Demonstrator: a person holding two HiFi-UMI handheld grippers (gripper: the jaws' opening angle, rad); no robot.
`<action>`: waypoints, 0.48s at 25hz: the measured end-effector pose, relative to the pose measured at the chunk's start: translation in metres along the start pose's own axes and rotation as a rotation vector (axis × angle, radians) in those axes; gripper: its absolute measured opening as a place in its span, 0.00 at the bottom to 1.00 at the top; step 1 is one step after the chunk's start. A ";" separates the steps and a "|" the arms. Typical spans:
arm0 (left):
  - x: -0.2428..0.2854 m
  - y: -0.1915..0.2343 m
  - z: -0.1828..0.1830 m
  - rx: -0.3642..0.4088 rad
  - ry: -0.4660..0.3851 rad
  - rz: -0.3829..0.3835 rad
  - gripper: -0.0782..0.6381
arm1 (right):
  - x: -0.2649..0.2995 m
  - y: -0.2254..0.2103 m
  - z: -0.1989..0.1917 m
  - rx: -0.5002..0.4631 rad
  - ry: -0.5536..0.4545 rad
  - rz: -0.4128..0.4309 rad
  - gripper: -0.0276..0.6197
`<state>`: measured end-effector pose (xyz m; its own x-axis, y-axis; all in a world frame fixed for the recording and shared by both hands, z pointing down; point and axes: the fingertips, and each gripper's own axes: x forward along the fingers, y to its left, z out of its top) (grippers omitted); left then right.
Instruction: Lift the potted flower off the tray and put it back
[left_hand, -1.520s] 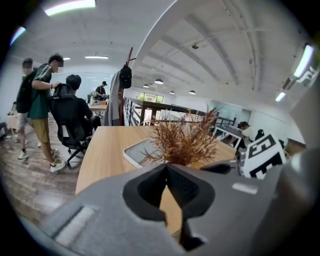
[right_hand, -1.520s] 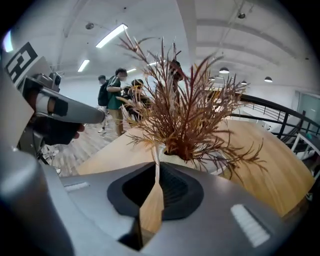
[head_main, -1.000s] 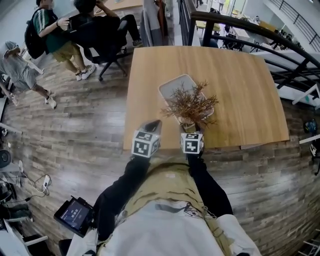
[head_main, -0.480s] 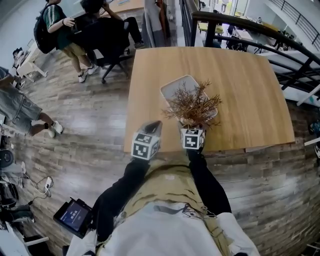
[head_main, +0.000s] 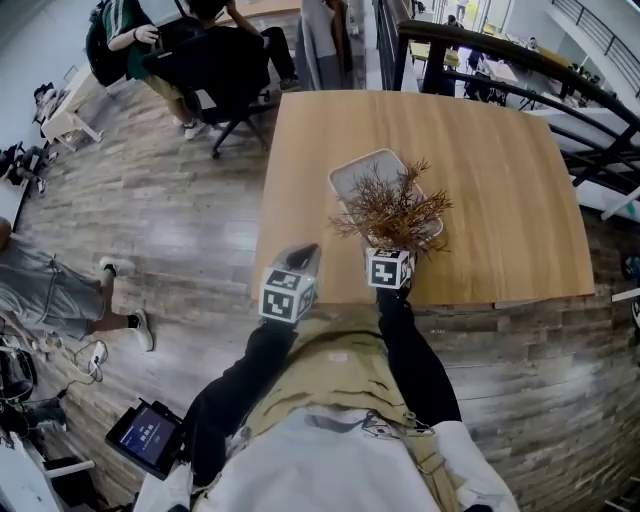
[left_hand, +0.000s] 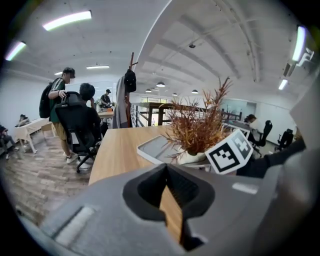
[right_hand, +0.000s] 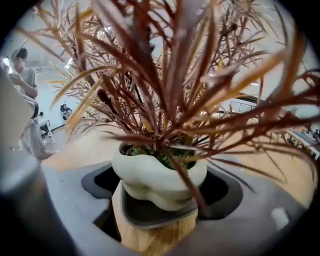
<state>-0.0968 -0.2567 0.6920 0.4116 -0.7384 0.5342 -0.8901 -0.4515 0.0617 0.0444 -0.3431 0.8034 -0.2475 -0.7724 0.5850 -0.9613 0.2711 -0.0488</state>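
We held one gripper in each hand. The potted flower (head_main: 392, 205) stood on the near corner of the tray (head_main: 352, 178). The tray lay on the wooden counter (head_main: 480, 180), close to the edge by us.

Our right gripper (head_main: 388, 258) was at the pot (right_hand: 159, 177). Its jaws had just been opening and now stood very wide. The pot was between them, one jaw on each side, but the jaws did not seem to squeeze it. So the pot rested on the tray by itself.

Our left gripper (head_main: 300, 262) was off to the left of the pot, over the near edge of the counter. Its jaws were together at the tips, with nothing in them. It touched neither the pot nor the tray.

We thought the pot would be light, because it looked small. It was white, smooth and bumpy, so it could slip if we held it loosely. It looked hard, like a cup, and we guessed it might crack if it fell. The leaves (right_hand: 165, 75) were thin, dry and reddish brown. They stuck out wider than the pot, and we thought they would bend or snap, so they were no good for grabbing. They could also make the pot tip over.

The best place to hold seemed to be the sides of the pot, low down, where it gets a bit thinner. We would squeeze gently and keep it standing straight.
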 end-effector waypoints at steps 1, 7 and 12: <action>0.000 0.000 0.001 -0.003 0.003 0.003 0.11 | -0.001 -0.001 0.002 -0.001 0.006 0.003 0.78; -0.016 -0.007 0.008 -0.017 0.011 0.002 0.11 | -0.023 0.003 0.008 0.018 0.060 0.031 0.77; -0.021 -0.008 0.027 -0.032 0.007 -0.003 0.11 | -0.041 0.007 0.031 0.018 0.091 0.056 0.77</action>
<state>-0.0933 -0.2515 0.6573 0.4129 -0.7333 0.5401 -0.8948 -0.4372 0.0905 0.0438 -0.3271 0.7543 -0.2899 -0.7008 0.6518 -0.9484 0.3017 -0.0974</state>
